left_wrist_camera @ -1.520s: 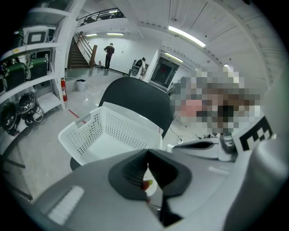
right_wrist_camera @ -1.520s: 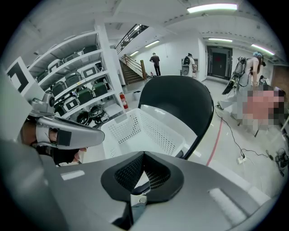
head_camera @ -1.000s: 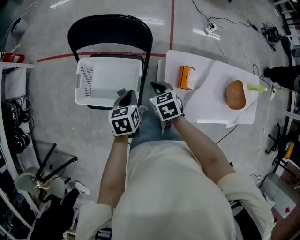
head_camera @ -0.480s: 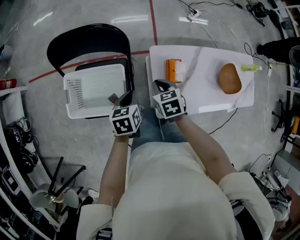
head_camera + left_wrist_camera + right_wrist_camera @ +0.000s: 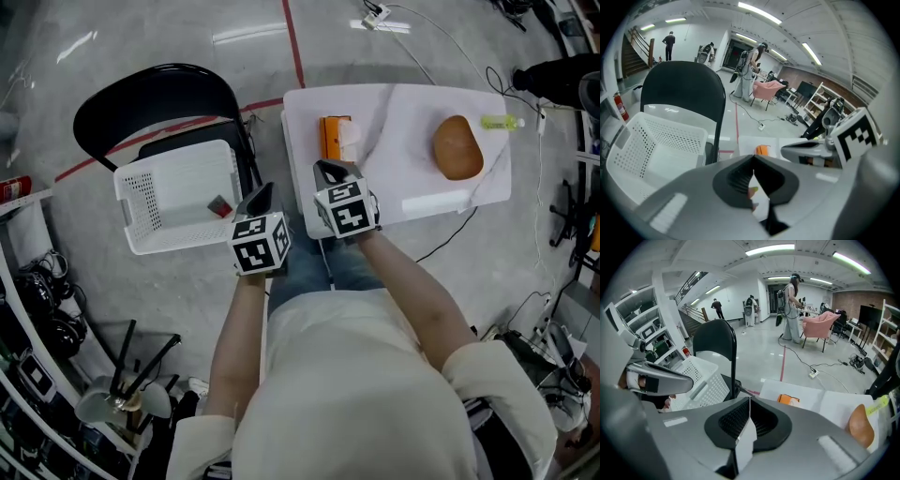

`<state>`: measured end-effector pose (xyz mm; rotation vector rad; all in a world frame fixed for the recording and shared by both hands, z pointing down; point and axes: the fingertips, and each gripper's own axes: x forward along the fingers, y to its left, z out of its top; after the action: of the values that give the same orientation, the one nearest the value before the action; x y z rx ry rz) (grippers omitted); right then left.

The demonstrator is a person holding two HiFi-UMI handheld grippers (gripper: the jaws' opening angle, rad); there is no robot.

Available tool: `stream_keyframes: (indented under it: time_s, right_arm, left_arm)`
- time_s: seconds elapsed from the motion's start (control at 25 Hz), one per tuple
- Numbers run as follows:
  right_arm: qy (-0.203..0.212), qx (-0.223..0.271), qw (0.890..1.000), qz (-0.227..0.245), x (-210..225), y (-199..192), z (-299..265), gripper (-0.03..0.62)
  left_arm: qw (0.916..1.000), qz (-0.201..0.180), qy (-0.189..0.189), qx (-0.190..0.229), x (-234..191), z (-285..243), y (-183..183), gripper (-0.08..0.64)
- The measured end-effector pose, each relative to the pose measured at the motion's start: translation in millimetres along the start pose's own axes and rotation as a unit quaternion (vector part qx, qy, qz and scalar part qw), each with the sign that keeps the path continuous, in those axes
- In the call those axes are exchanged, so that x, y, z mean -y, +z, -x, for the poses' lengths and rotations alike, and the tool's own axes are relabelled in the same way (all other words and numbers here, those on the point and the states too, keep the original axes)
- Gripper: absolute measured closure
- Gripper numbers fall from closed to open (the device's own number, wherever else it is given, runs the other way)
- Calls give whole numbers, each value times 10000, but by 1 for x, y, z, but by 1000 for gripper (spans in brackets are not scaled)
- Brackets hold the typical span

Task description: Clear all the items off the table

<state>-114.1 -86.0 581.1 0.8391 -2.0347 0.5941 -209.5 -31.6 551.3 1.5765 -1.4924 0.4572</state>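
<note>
- Jaws of left hand-held gripper (image 5: 753, 160) clenched together, empty; tip between white basket (image 5: 141, 202) and desk (image 5: 412, 108).
- Jaws of right hand-held gripper (image 5: 749, 401) likewise clenched, empty, over near part of desk.
- Just ahead of right hand-held gripper's tip, on desk: orange box (image 5: 330, 138).
- Well off to its right, on desk: brown rounded lump (image 5: 457, 147), with yellow-green tube (image 5: 503, 122) beside it at desk edge.
- Left of left hand-held gripper: white basket on chair (image 5: 122, 98), small dark thing (image 5: 220, 206) inside.
</note>
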Motion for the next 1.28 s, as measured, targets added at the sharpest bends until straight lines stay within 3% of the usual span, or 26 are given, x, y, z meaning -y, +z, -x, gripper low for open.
stream_keyframes:
  time_s: [0.2, 0.68, 1.28]
  right_arm:
    - [-33, -136, 9996, -228, 24, -15, -11, 558]
    - [-177, -441, 9970, -604, 75, -47, -46, 401]
    - [-59, -914, 9919, -884, 106, -89, -103, 210]
  left_arm:
    - [9999, -16, 2, -123, 8, -21, -4, 552]
    - [9991, -68, 37, -410, 22, -75, -18, 552]
    - [9972, -101, -33, -746, 33, -130, -40, 552]
